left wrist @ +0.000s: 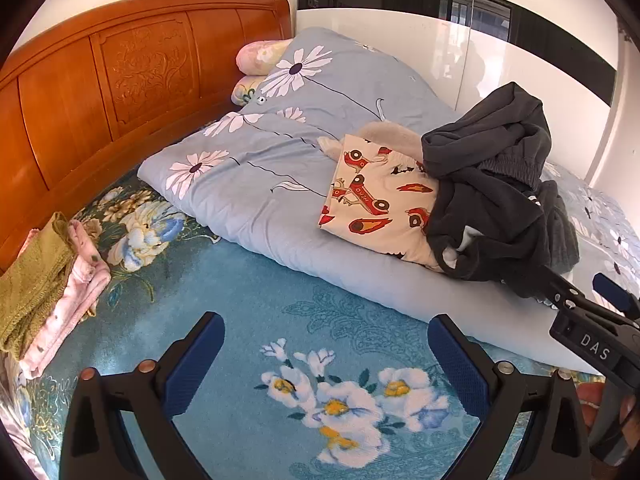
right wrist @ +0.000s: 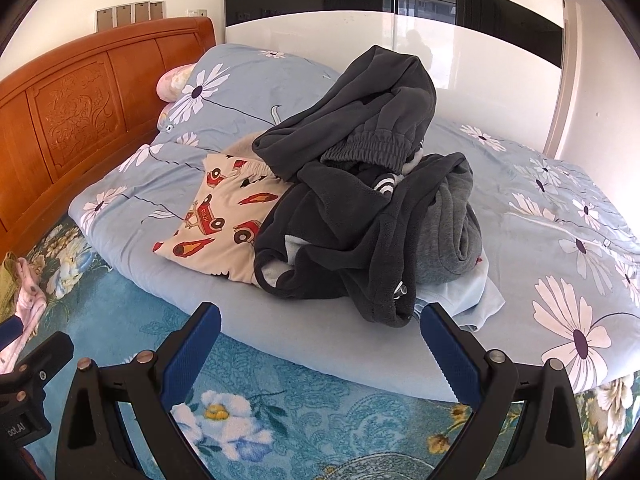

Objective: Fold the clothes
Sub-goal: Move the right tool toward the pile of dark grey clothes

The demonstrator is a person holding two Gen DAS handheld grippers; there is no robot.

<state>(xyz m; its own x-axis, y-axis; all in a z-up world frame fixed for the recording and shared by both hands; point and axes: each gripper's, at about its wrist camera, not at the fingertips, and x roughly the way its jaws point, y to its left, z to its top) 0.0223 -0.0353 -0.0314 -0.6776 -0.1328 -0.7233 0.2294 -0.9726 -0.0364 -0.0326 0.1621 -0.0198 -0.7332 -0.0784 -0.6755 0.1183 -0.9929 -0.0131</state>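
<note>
Quilted floral duvet (right wrist: 540, 216) bears crumpled dark fleece clothes (right wrist: 360, 208); both grippers' (left wrist: 326, 354) (right wrist: 320, 344) jaws gape empty.

carved wooden headboard (left wrist: 120, 68), glossy wardrobe (right wrist: 320, 56)

The dark clothes heap (right wrist: 360, 208) hides most of the car-print garment (right wrist: 212, 216) beneath it

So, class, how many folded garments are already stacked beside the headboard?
2: an olive-green knit lies on top of a pink garment, at the bedspread's left edge by the headboard. More could be hidden beneath them.
</note>
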